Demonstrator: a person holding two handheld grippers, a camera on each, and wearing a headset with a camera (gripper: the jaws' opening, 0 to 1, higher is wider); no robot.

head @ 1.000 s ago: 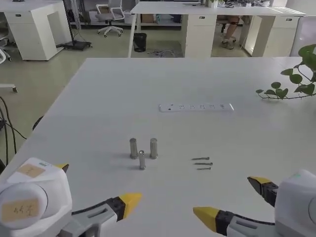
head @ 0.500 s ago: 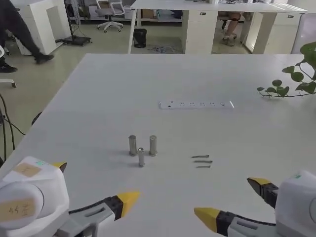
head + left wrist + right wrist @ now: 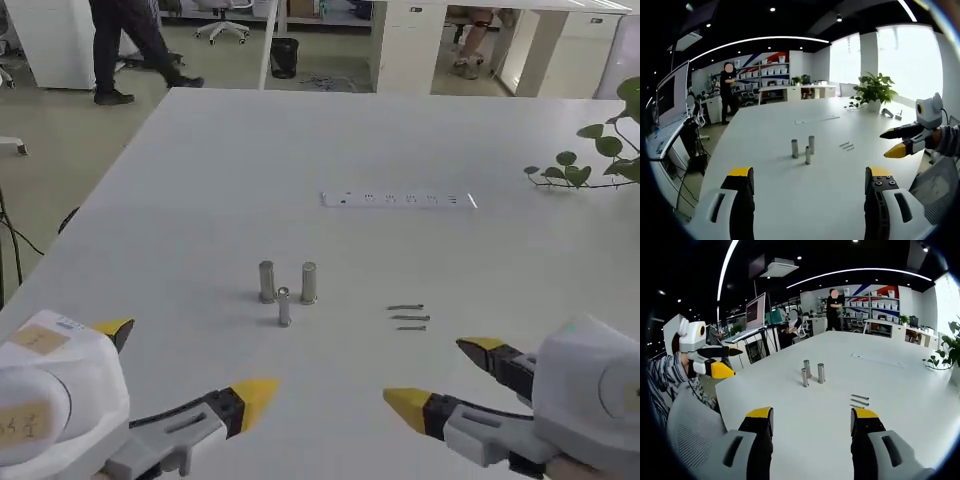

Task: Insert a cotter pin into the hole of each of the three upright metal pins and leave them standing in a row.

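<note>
Three short upright metal pins (image 3: 285, 290) stand in a tight cluster on the white table (image 3: 400, 150); they also stand ahead in the left gripper view (image 3: 803, 148) and the right gripper view (image 3: 811, 373). Three thin cotter pins (image 3: 408, 318) lie side by side to their right, also seen as cotter pins (image 3: 859, 401) and cotter pins (image 3: 846, 146). My left gripper (image 3: 180, 365) hovers open at the near left edge, nothing between its yellow-tipped jaws. My right gripper (image 3: 445, 375) hovers open at the near right, below the cotter pins, holding nothing.
A white power strip (image 3: 397, 200) lies across the table beyond the pins. A leafy plant (image 3: 600, 150) reaches in at the far right edge. A person (image 3: 135, 45) walks on the floor beyond the table's far left corner, near desks and chairs.
The head camera has tipped, so the table has slid up in view. My right gripper has moved a little left and up toward the cotter pins. A person has walked across the background floor.
</note>
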